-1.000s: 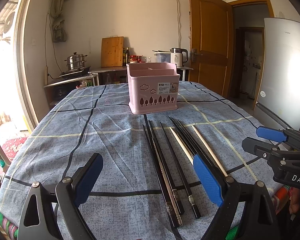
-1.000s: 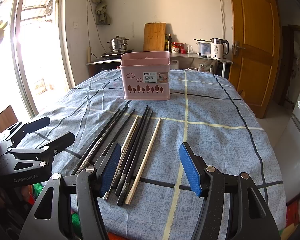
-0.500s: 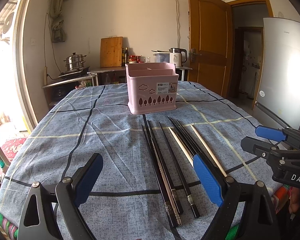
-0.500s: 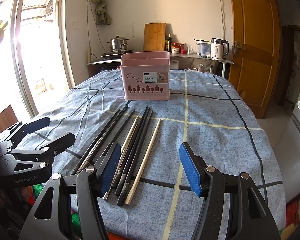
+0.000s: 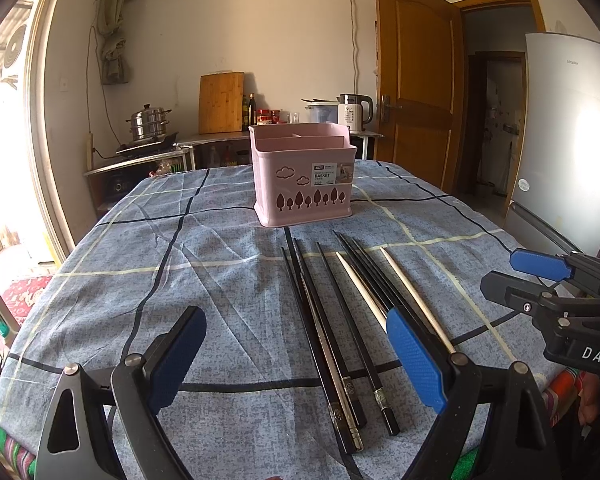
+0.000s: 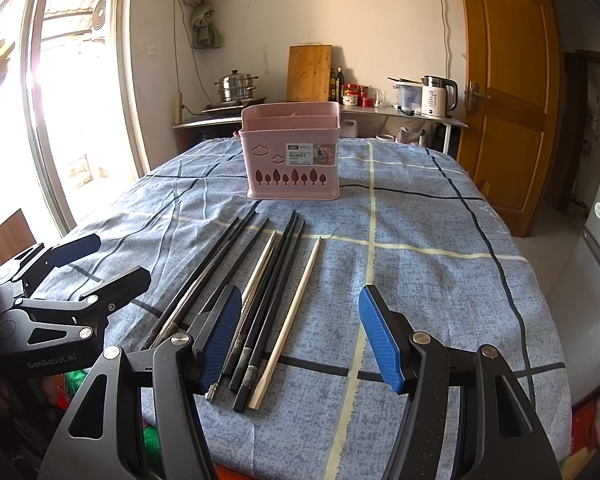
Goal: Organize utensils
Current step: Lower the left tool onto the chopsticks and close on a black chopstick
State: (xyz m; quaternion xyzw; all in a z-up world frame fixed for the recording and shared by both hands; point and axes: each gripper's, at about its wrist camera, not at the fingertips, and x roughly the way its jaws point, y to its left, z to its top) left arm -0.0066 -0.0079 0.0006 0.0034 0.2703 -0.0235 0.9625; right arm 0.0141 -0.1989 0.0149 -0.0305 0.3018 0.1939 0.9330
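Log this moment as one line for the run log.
left tool: open, empty | right tool: open, empty | chopsticks: lying on tablecloth | pink basket: upright beyond them | stage: nothing grasped yet

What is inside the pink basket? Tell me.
Inside the pink basket only the tops of divider walls show above the rim; no utensil sticks out. The opaque front wall hides the compartment bottoms. The chopsticks lie on the tablecloth.

Bright sunlight through a big window (image 6: 60,120) on the left. Pale wall (image 5: 280,40) far back. Brown wooden door (image 6: 504,80) and white fridge (image 5: 568,140) on the right.
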